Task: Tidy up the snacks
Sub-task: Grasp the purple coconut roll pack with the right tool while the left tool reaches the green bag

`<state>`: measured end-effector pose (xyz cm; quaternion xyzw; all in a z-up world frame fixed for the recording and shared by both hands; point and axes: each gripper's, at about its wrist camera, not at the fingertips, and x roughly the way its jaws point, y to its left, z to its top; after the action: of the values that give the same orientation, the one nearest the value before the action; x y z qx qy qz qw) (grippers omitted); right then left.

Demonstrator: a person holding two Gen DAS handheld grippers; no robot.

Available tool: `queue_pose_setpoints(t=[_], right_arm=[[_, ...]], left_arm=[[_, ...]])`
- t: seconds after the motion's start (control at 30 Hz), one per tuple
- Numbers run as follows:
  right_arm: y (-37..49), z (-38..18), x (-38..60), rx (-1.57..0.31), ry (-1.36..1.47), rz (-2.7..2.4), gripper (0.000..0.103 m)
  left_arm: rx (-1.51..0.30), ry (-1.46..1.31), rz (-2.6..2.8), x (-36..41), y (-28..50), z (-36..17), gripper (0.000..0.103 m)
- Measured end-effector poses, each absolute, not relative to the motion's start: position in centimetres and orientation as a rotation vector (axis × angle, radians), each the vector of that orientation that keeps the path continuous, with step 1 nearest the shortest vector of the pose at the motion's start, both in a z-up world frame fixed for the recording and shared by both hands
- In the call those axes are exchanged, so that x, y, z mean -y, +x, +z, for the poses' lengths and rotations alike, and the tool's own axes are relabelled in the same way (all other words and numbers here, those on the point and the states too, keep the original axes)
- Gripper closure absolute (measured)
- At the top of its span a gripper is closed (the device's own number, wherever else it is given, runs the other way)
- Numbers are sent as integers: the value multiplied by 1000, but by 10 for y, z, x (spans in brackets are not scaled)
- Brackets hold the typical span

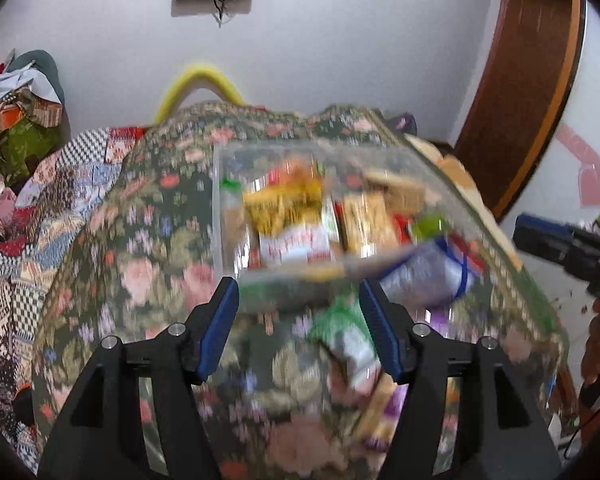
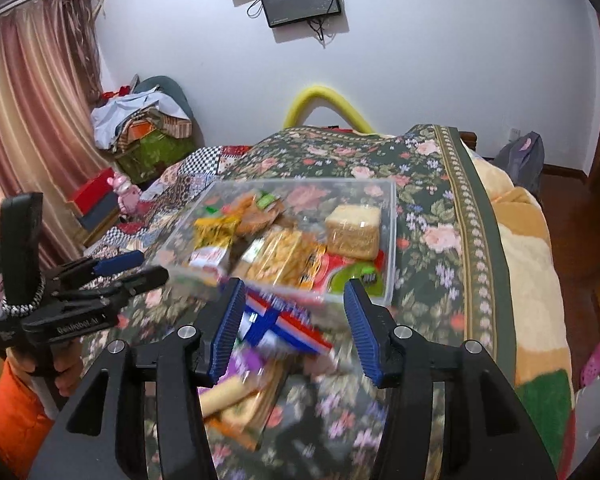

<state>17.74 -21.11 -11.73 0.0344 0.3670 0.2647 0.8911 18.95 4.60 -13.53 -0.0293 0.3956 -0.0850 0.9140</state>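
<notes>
A clear plastic box (image 1: 219, 200) (image 2: 392, 224) sits on the floral bedspread, filled with several snack packets, among them a yellow packet (image 2: 213, 232) and a wrapped cake block (image 2: 354, 232). My left gripper (image 1: 300, 320) (image 2: 139, 270) hovers open near the box's front edge, over a blurred green and white packet (image 1: 348, 340) lying on the bedspread. A silver and blue packet (image 1: 428, 272) lies at the box's near right corner. My right gripper (image 2: 295, 320) is open too, with that red, white and blue packet (image 2: 287, 320) between its fingers, clear of the right pad. More loose snacks (image 2: 235, 392) lie beneath it.
The floral bedspread (image 2: 428, 200) covers a bed that drops off at the right onto a wooden floor. A yellow foam tube (image 2: 324, 98) arches behind it. Piled bags and clothes (image 2: 147, 128) and a curtain stand at the left. An orange sleeve (image 2: 11, 408) holds the left gripper.
</notes>
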Motion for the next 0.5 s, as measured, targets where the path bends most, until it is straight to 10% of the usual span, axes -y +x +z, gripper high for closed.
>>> queue_pose_setpoints(t=[0.5], right_arm=[[144, -171, 182, -939, 76, 627, 51]], left_arm=[[-997, -76, -278, -33, 155, -203, 41]])
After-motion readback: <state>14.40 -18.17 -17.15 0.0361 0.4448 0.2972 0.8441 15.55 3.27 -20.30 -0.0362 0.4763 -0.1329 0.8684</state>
